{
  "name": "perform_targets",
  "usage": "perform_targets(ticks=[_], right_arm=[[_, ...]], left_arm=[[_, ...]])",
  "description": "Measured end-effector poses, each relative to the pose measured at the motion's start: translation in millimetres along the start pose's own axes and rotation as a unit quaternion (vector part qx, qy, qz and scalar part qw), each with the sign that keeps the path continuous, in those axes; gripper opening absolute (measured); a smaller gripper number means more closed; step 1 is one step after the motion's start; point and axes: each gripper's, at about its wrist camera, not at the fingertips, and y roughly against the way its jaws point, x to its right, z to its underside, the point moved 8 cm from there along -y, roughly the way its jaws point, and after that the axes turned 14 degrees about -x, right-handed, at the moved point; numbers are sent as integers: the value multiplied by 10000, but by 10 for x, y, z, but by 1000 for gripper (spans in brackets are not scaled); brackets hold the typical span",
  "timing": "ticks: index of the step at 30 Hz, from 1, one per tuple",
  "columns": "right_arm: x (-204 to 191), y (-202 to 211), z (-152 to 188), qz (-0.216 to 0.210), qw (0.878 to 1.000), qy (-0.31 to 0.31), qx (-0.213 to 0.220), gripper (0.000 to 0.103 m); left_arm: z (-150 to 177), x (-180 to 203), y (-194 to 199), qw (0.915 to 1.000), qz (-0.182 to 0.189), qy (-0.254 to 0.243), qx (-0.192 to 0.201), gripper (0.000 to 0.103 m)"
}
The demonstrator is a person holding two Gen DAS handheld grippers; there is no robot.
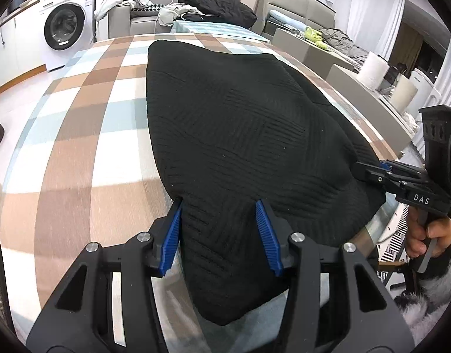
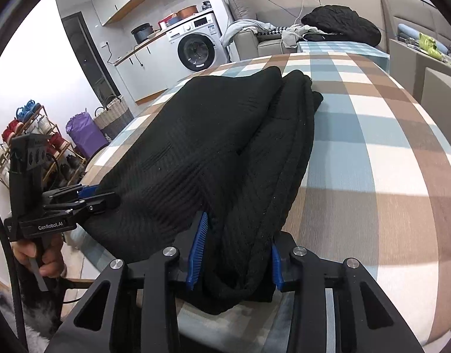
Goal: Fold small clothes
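Observation:
A black ribbed knit garment (image 1: pixel 240 117) lies folded lengthwise on the checked tablecloth (image 1: pixel 78 147), its near end hanging over the table's front edge. In the left wrist view my left gripper (image 1: pixel 221 235) has its blue pads against the near left corner, with fabric filling the gap. From the right wrist view that gripper (image 2: pixel 115 198) sits at the same corner. My right gripper (image 2: pixel 237 256) is shut on the thick folded right edge of the garment (image 2: pixel 196 147). It also shows at the right of the left wrist view (image 1: pixel 357 170).
A person's hand (image 1: pixel 428 235) holds the right gripper's handle. Checked tablecloth (image 2: pixel 372 161) stretches bare to the garment's right. Beyond the table stand a washing machine (image 1: pixel 65 26) and a sofa with a black heap (image 1: pixel 219 6). A shoe rack (image 2: pixel 28 135) and purple bag (image 2: pixel 84 135) stand left.

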Motion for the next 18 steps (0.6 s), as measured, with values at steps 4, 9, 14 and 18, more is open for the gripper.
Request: perform_targets(ticks=[4,9,14,18], right_arm=[[42,-88,-186,111,9999,-45,-35,38],[101,-195,-437,247,9996,-138,-56,38],[149,-272,-616,307,9992,-236,-61,39],[173,-277,-643,244,9994,-237,-5,42]], left_arm=[[-252,-58,-88,9998,-216,5,-18,46],[-525,-125,-208,9995,-325,14,-16,46],[-720,-225,-295,9994,-329,70,-1,46],[-710,-281,-289,9994,-308,144,45,48]])
